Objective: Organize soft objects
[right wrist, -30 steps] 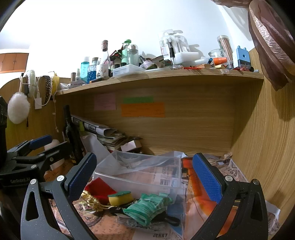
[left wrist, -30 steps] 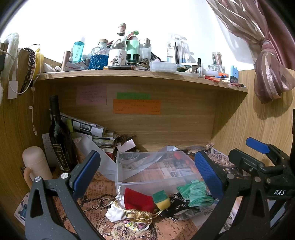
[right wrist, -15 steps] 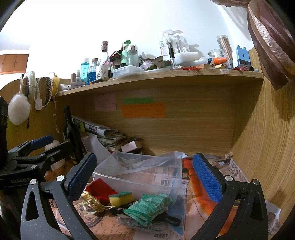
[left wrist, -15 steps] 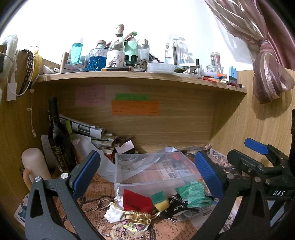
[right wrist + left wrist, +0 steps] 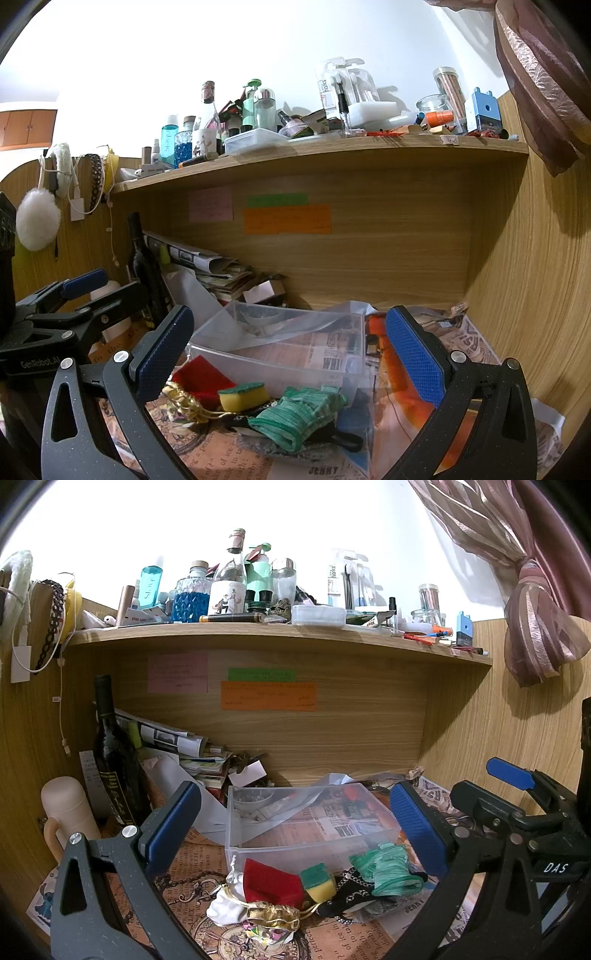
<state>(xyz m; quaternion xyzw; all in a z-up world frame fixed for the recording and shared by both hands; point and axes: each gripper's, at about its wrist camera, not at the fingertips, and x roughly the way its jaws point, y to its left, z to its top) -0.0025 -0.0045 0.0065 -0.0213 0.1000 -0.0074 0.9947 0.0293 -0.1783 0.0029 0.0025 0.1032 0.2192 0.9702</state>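
Shelf lower; one sponge (image 5: 318, 881), perhaps.

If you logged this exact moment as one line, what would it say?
left gripper: open, empty | right gripper: open, empty | soft pile: green cloth, sponge lying outside clear bin

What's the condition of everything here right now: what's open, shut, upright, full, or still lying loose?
Left gripper: open, holding nothing.
Right gripper: open, holding nothing.
Clear plastic bin: open-topped, no soft items inside.
Red cloth: loose, in front of the bin.
Sponge: loose, on the pile.
Green knit piece: crumpled, outside the bin.
Wine bottle: upright.
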